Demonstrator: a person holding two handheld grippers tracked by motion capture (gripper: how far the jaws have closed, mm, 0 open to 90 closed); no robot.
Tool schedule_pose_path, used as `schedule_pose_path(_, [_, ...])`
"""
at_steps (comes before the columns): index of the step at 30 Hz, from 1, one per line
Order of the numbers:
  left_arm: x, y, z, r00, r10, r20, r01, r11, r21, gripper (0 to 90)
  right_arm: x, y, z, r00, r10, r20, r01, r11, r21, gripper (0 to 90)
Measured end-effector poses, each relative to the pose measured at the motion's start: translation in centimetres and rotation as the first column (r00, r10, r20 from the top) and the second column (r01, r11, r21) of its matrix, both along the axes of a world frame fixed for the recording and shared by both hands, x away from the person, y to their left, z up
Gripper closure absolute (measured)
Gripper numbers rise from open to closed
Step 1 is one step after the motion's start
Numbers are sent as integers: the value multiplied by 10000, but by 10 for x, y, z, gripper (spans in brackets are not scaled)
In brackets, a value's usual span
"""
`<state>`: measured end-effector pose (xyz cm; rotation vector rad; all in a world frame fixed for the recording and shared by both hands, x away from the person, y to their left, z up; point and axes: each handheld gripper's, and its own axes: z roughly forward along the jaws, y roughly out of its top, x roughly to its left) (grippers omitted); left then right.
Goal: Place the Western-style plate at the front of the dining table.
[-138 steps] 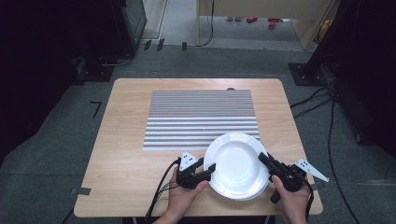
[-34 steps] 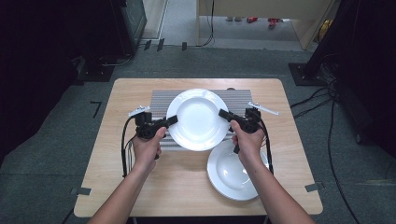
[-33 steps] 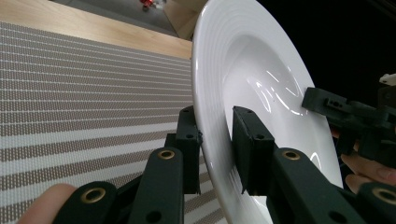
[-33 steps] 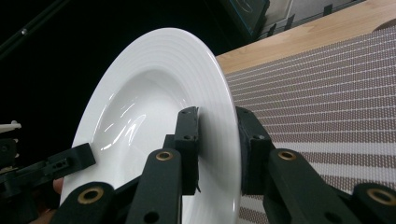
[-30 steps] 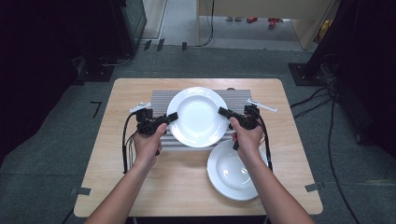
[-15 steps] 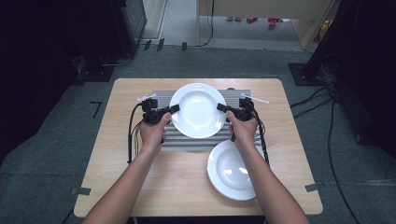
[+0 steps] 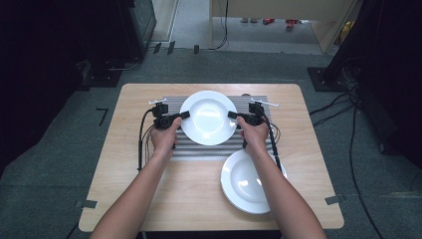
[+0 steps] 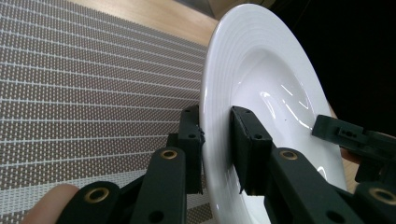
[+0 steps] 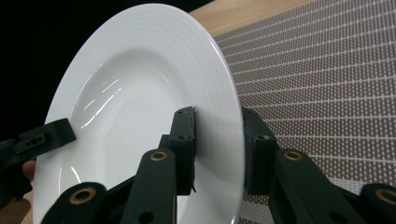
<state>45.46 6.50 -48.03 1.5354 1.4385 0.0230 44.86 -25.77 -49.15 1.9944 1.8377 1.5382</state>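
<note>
A white deep plate (image 7: 208, 117) hangs level just over the striped placemat (image 7: 219, 149), held from both sides. My left gripper (image 7: 183, 115) is shut on its left rim, and my right gripper (image 7: 233, 115) is shut on its right rim. In the left gripper view the plate's rim (image 8: 212, 84) sits clamped between the two black pads of that gripper (image 8: 215, 140). The right gripper view has the rim (image 9: 229, 79) pinched the same way by that gripper (image 9: 217, 140), with the other gripper's jaw across the bowl. A second white plate (image 7: 249, 181) lies on the table at the front right.
The wooden table (image 7: 134, 164) has bare wood left of the mat and along its front edge. Cables (image 7: 141, 144) trail from both grippers over the tabletop. Dark equipment and more cables stand on the grey floor around the table.
Both hands have carried the plate away from the person toward the far part of the mat and lowered it. Earlier it was lifted off the plate at the front right.
</note>
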Motion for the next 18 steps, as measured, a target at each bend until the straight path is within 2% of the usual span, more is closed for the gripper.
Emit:
schedule_pose_path(3, [3,-5,-7,9998,67,-210,-65,9999,90,747,3,-1,-5,9995,-213,-234,213,9998,26,709])
schedule_pose_path(6, [7,-8,-11,9990,151,-430,-147,9998,104,741,4,-1,-6,9987,-467,-200,461,9985,-283,706])
schedule_pose_path(11, [9,-8,-14,9972,120,-740,-111,9999,120,736,9,-1,-5,9982,-358,-479,329,9977,-597,703])
schedule_pose_path(15, [9,-9,-14,9962,-3,-876,38,9992,404,730,12,-2,-5,9968,-218,-765,169,9978,-643,700])
schedule_pose_path(18, [11,-13,-18,9916,-141,-1289,209,9985,515,722,14,-3,-7,9935,-179,-1120,86,9965,-826,697])
